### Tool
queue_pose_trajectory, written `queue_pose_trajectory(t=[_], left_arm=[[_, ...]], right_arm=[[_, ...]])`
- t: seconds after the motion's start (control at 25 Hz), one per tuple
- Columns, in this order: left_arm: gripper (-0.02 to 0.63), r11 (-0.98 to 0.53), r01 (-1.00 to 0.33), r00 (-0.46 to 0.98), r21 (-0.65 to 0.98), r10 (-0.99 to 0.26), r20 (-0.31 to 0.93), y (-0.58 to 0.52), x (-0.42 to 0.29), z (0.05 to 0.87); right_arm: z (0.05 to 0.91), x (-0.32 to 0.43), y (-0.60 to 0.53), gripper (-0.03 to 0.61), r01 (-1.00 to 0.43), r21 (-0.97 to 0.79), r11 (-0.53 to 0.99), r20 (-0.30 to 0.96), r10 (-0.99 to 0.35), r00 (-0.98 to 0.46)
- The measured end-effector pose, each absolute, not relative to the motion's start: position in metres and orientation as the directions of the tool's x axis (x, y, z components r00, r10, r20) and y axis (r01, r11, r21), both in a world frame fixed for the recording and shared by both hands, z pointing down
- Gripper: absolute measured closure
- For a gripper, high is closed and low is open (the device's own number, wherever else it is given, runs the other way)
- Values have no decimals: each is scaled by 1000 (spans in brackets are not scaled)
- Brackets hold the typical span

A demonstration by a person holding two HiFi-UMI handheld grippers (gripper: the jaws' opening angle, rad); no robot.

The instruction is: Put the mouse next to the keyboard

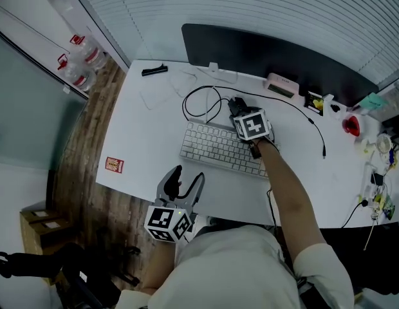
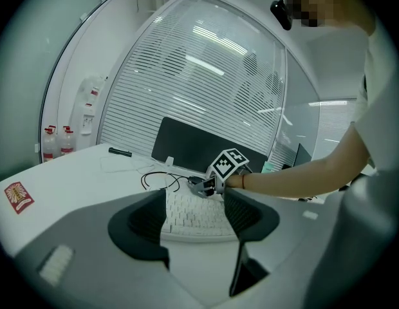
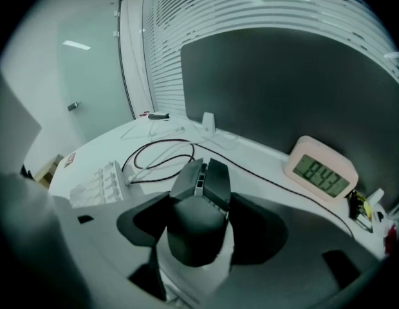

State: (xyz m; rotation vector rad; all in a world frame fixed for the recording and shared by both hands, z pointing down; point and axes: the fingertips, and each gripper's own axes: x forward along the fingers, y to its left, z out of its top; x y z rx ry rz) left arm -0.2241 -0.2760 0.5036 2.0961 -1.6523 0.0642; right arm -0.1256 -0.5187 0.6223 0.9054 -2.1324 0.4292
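The dark mouse lies on the white desk just behind the white keyboard, with its black cable looped to the left. My right gripper reaches over the keyboard, and its two pads sit against the mouse's sides, so it is shut on the mouse. In the head view the gripper's marker cube covers most of the mouse. My left gripper hovers at the desk's front edge, open with nothing between its fingers; through its gap I see the keyboard and the right gripper.
A pink clock stands right of the mouse, before the dark monitor. A black pen lies at the back left. A red sticker marks the left edge. A red cup and small clutter fill the far right.
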Motion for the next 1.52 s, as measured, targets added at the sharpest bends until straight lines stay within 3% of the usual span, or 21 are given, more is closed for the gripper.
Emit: queue_pose_trajectory(t=[0.96, 1.52], left_arm=[[330, -320, -893, 413, 317, -863, 292, -242, -161, 486], [330, -382, -870, 470, 312, -832, 295, -219, -136, 486]], right_arm=[[594, 79, -477, 293, -926, 36, 375, 738, -635, -228], [612, 134, -422, 293, -961, 11, 277, 758, -629, -173]])
